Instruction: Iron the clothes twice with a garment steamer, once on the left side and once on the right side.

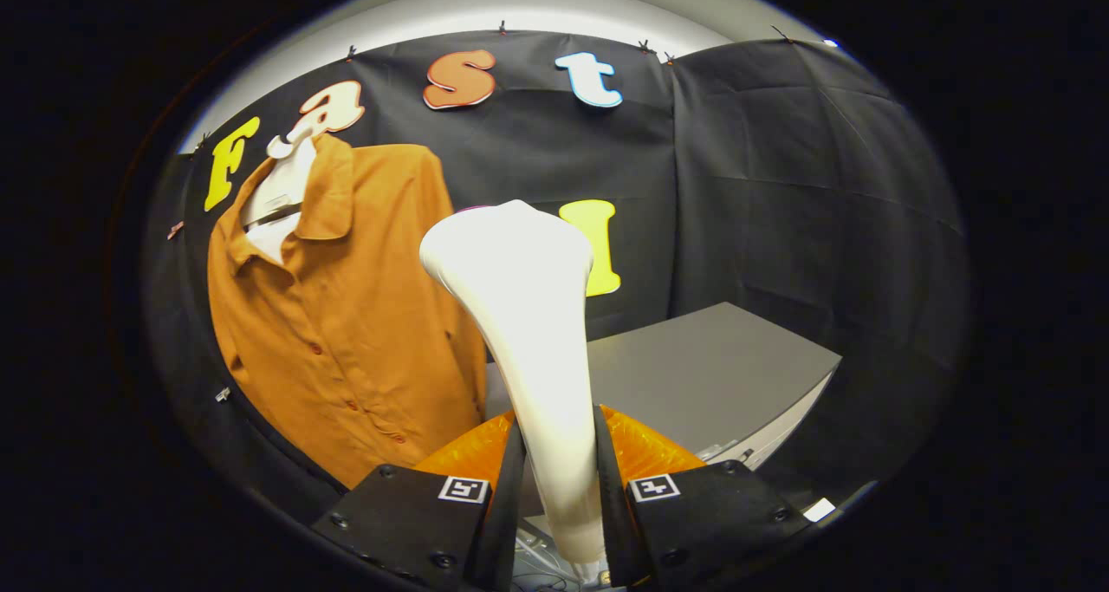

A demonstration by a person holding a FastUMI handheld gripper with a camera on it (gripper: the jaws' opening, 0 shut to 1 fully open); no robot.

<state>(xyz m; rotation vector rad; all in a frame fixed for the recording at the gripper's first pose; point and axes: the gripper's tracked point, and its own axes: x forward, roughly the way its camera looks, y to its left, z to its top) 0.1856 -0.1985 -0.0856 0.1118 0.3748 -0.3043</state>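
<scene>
Steamer (528, 315) between jaws; shirt (346, 332) beyond left, table (710, 375) right.

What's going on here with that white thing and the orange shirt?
A hand-held pair of tongs is shut on the handle of a white garment steamer, both fingers pressing its sides. The steamer head points up and away, just right of an orange button-up shirt that hangs on a white hanger against the black booth wall. The head is not touching the fabric at this moment. A grey table sits beyond the fingers to the right.
</scene>
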